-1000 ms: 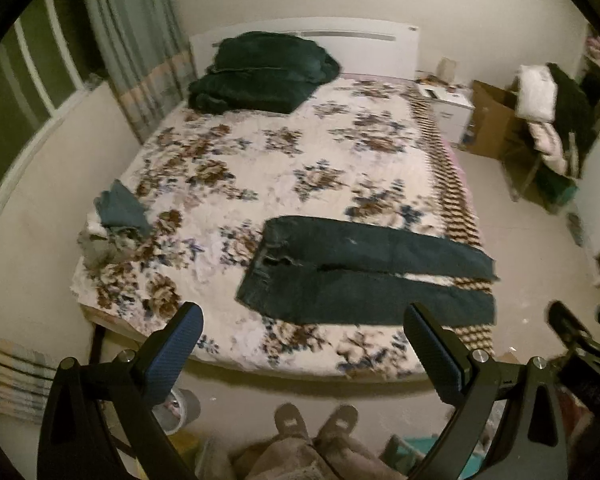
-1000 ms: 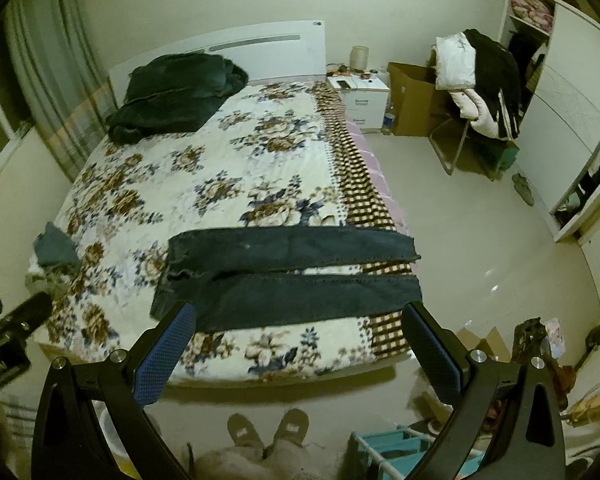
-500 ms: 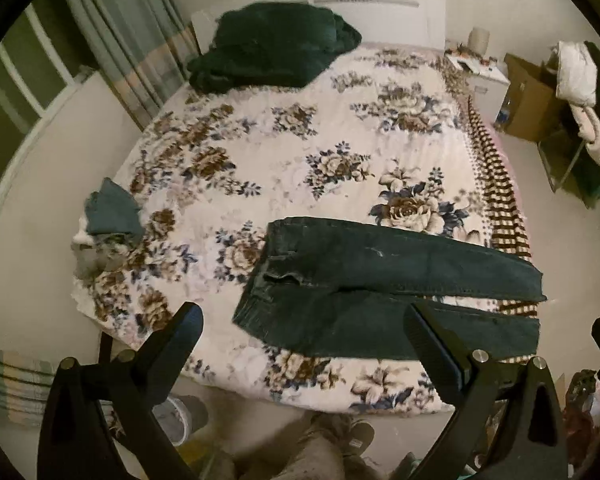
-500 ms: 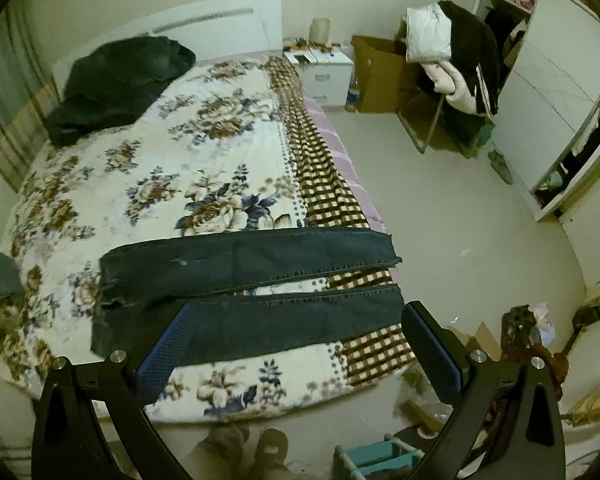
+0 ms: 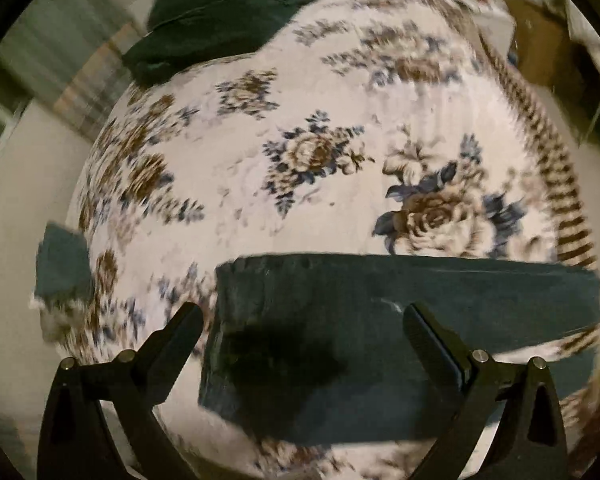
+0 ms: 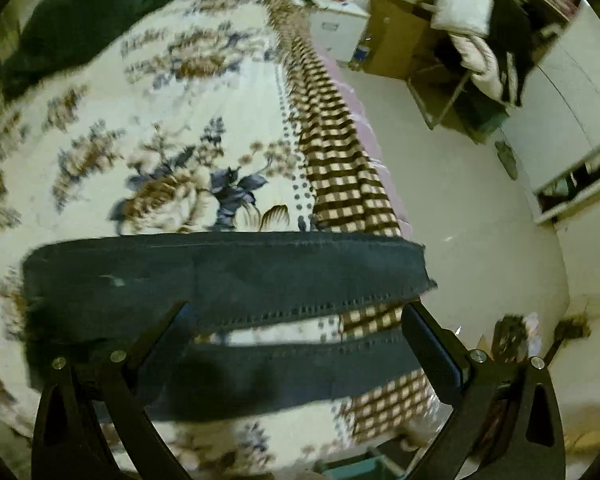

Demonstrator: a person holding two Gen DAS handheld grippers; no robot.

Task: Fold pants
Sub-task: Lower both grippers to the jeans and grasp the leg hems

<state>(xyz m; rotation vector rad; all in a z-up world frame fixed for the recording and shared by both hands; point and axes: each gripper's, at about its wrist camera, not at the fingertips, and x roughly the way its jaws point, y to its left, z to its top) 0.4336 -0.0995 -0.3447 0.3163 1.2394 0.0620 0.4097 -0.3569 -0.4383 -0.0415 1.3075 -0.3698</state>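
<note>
Dark denim pants (image 5: 340,320) lie flat across the near end of a floral bedspread (image 5: 320,152), waist to the left, both legs running right. My left gripper (image 5: 302,318) hovers open above the waist and upper legs, holding nothing. In the right wrist view the pants (image 6: 228,272) show both legs with a narrow gap between them, hems (image 6: 420,268) near the bed's right edge. My right gripper (image 6: 296,316) is open above the lower legs, nothing between its fingers. Both views are motion-blurred.
A dark green folded blanket (image 5: 228,12) lies at the headboard end. A small pile of clothes (image 5: 60,268) sits at the bed's left edge. Right of the bed are bare floor (image 6: 460,168), a cardboard box (image 6: 396,32), a chair heaped with clothing (image 6: 484,40) and a white wardrobe (image 6: 572,92).
Both grippers have moved forward and down toward the bed; the pants now fill the lower part of each view. Both stay open. The pants have not moved.
</note>
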